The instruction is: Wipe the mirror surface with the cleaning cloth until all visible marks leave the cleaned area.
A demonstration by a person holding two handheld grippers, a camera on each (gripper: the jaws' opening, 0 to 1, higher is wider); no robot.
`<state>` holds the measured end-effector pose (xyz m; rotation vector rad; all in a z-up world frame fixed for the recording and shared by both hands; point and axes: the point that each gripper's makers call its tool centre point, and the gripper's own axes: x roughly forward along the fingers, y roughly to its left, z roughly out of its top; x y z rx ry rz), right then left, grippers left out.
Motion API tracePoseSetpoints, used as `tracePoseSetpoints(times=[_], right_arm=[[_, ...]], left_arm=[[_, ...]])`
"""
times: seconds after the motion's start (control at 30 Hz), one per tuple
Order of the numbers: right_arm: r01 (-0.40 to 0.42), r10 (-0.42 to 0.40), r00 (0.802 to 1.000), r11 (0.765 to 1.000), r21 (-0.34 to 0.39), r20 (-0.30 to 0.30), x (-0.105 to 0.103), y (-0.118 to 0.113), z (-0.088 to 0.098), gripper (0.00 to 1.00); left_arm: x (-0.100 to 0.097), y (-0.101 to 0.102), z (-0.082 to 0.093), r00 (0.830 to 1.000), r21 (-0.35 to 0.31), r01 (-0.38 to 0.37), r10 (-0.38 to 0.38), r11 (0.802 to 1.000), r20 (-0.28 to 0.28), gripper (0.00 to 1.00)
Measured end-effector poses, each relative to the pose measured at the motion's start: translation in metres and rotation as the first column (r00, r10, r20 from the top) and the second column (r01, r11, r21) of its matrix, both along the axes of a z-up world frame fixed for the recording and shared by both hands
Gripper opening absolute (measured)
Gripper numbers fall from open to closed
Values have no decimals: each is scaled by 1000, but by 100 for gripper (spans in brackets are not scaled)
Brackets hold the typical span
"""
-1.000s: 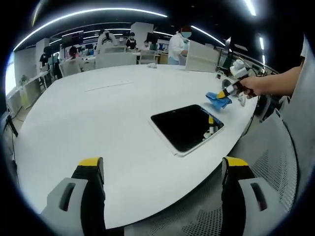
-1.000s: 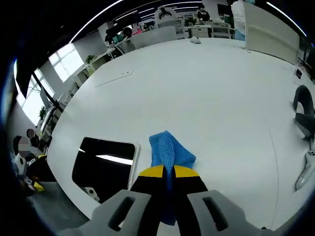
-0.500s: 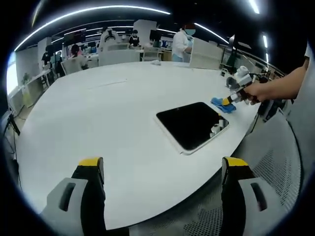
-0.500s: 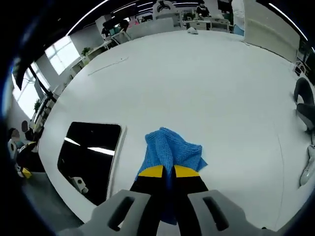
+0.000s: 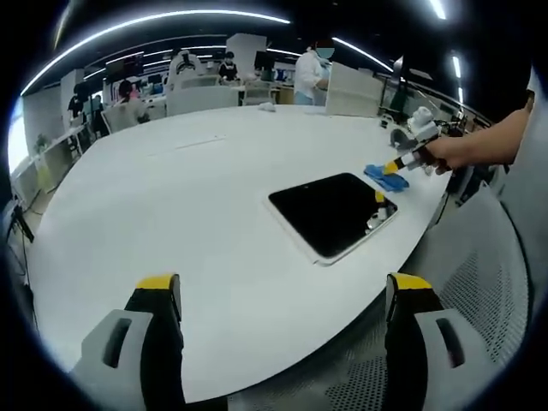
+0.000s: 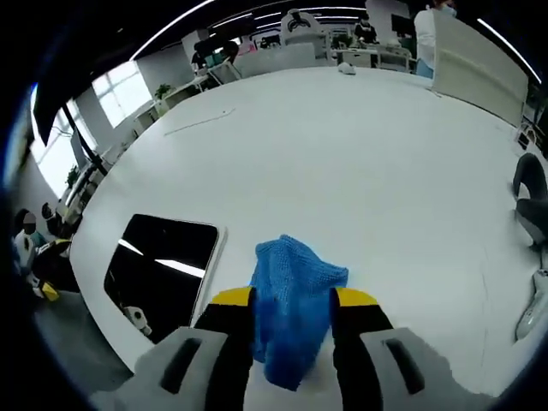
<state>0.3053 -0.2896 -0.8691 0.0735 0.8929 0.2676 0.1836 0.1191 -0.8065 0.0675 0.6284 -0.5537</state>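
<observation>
With the blue cleaning cloth (image 6: 294, 295) lying bunched on the white worktop (image 6: 360, 163) between the parted right tongs (image 6: 293, 298) (left tongs (image 5: 282, 287) spread, empty), a firm re-grip is advised before the adjacent mirror (image 6: 160, 265) is wiped.

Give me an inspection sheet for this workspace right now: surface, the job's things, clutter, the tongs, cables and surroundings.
Surface: large white oval table, mostly bare.
Job's things: mirror lies flat near the table edge, dark face up; blue cleaning cloth lies on the table beside it, not on the glass.
Clutter: a small white item at the far end of the table; dark object near the edge.
Tongs: right tongs open, jaws either side of the cloth; left tongs open, empty, back from the mirror.
Cables: nothing seen.
Surroundings: open office with desks, ceiling light strips, windows, people standing beyond the table; grey mesh chair at the near edge.
</observation>
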Motion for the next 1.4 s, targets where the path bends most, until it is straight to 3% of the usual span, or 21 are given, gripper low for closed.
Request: tracePoseSetpoints(times=[0.1,0.2,0.3,0.4,0.47,0.63,0.67,0.73,1.0,1.1,1.4], right_arm=[[-20,20,998,1000,4,65,0,-8,15,53],[-61,56,987,998,24,153,-3,-16,30,74],[-108,99,978,994,36,185,-13,-23,35,92],[-115,105,976,992,41,191,-26,-36,41,94],[-86,61,974,990,107,218,-30,-43,50,95],[-106,79,968,989,101,237,-44,-67,54,98],[-130,98,959,986,107,266,-47,-67,59,98],[-170,152,951,984,44,270,-56,-74,58,98],[-207,199,933,978,-3,299,-66,-78,64,98],[-194,181,940,981,18,291,-67,-77,62,98],[-168,150,955,985,47,254,-70,-78,45,98]], left_arm=[[3,4,-1,1000,-16,-14,14,1000,-5,99],[5,6,-1,999,-23,-35,34,999,-6,99],[5,7,-2,999,1,-40,40,999,7,99],[6,10,-5,999,0,-47,47,999,-2,99],[5,9,-5,998,-4,-56,56,998,-10,99],[4,12,-7,998,17,-61,61,998,-14,99],[4,11,-8,998,14,-57,57,998,-16,99],[3,9,-7,999,11,-51,51,999,-18,99],[7,20,-7,995,-8,-96,96,995,1,99],[8,22,-7,996,15,-84,84,996,31,99],[7,22,-7,996,6,-88,88,996,34,99]])
